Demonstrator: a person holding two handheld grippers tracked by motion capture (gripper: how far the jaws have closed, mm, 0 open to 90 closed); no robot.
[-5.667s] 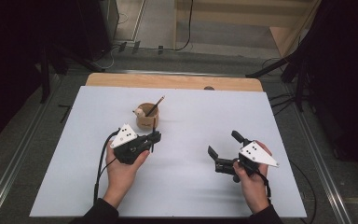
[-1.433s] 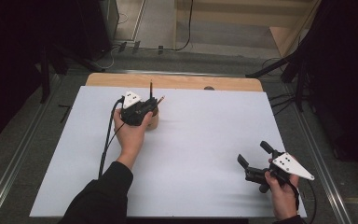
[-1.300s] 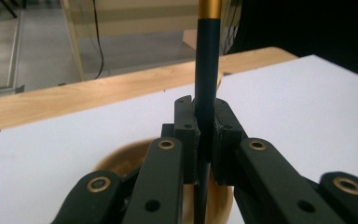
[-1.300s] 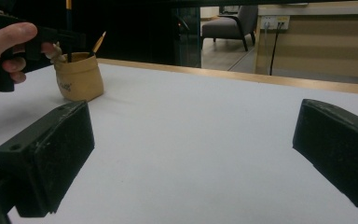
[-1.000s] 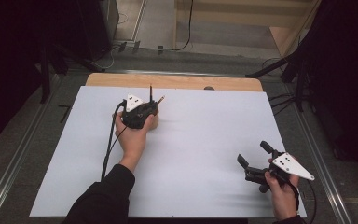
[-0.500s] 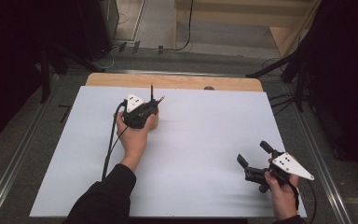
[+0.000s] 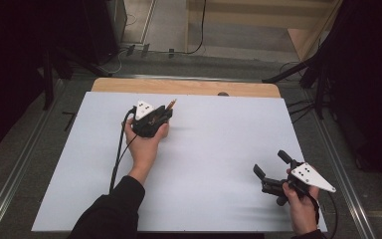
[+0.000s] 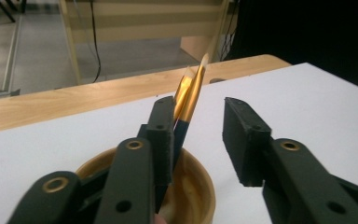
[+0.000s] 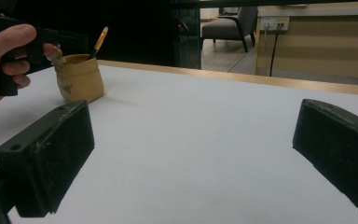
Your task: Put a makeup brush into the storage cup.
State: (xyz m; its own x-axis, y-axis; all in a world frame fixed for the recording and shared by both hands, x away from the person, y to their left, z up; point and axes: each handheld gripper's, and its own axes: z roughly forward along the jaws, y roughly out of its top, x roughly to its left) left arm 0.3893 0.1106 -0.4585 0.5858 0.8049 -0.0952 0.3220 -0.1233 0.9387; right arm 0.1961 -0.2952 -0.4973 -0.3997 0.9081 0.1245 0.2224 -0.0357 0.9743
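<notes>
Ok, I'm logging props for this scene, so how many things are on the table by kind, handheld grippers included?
Wooden cup: 1
Brushes standing in the cup, gold ferrules: 2
Handheld grippers: 2, the left gripper and the right gripper
Total: 5

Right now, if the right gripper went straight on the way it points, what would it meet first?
Probably nothing close. The right gripper, jaws wide open, looks along the bare white table. The wooden cup with its brush stands off to the left of that line, near the left gripper. Depth is hard to judge.
</notes>
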